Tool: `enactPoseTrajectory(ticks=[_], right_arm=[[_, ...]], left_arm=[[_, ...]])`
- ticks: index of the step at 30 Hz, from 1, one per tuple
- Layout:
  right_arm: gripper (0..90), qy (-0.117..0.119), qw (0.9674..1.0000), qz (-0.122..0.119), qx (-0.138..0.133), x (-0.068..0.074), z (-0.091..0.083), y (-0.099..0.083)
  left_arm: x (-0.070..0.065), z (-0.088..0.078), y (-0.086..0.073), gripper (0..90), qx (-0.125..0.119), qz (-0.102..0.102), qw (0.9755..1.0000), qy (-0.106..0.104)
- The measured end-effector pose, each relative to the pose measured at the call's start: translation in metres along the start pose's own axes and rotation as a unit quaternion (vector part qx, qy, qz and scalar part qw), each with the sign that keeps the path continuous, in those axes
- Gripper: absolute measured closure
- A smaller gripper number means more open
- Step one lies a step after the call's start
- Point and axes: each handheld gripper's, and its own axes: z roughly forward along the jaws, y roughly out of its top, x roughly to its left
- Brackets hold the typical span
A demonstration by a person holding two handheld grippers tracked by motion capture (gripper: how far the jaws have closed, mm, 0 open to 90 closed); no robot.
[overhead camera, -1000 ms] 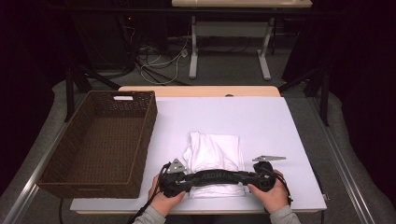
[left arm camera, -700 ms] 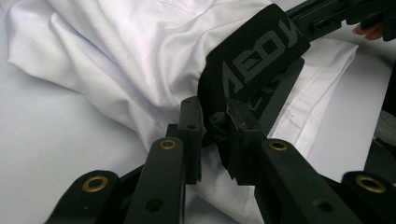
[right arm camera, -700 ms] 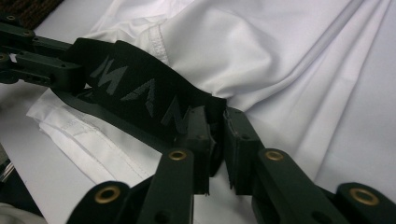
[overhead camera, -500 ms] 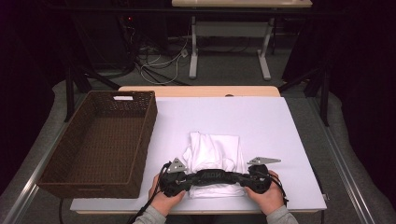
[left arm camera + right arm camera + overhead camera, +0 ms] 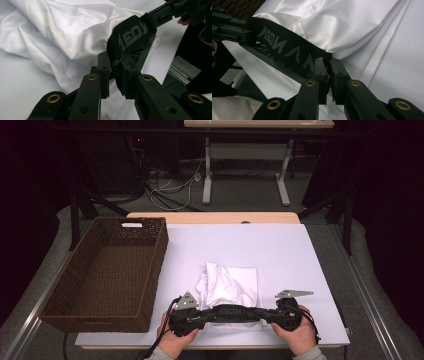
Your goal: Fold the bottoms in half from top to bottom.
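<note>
A white garment (image 5: 230,285) lies crumpled near the front of the white table (image 5: 280,245). Its black lettered waistband (image 5: 235,311) stretches level between my two grippers. My left gripper (image 5: 202,316) is shut on the band's left end, where black fabric bunches between the jaws (image 5: 115,72). My right gripper (image 5: 269,316) pinches the band's right end (image 5: 329,70). Both sets of jaws have just been closing onto the band. White cloth (image 5: 62,32) hangs from the waistband (image 5: 130,37). In the right gripper view the waistband (image 5: 284,50) runs off to the left gripper (image 5: 229,27).
A dark woven basket (image 5: 95,322) stands at the table's left side, with nothing in it. The table's front edge runs just below my hands. Another table's legs and floor cables (image 5: 170,185) are beyond the far edge.
Both hands have risen slightly with the waistband held between them. The right hand moved in a little, then back out. The garment's front edge is drawn up.
</note>
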Motion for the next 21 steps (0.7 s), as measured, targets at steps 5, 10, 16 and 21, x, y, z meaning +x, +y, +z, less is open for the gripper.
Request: enactPoseTrajectory(ticks=[5,10,16,21], right_arm=[[84.9,-0.003,0.9999,-0.008,0.006,0.004,-0.001,-0.009],[84.8,-0.023,0.9992,-0.028,0.019,0.006,0.008,-0.015],[83.6,-0.024,0.9993,-0.023,0.015,0.004,0.009,-0.015],[73.0,-0.025,0.9993,-0.029,-0.006,0.003,0.004,-0.014]], left_arm=[[-0.008,0.0,-0.009,79.7,0.007,0.006,0.9999,0.008],[-0.004,0.007,-0.015,78.5,0.022,0.002,0.9996,0.016],[-0.003,0.007,-0.015,67.6,0.012,-0.02,0.9996,0.014],[-0.002,-0.002,-0.012,53.2,-0.018,-0.037,0.999,0.017]])
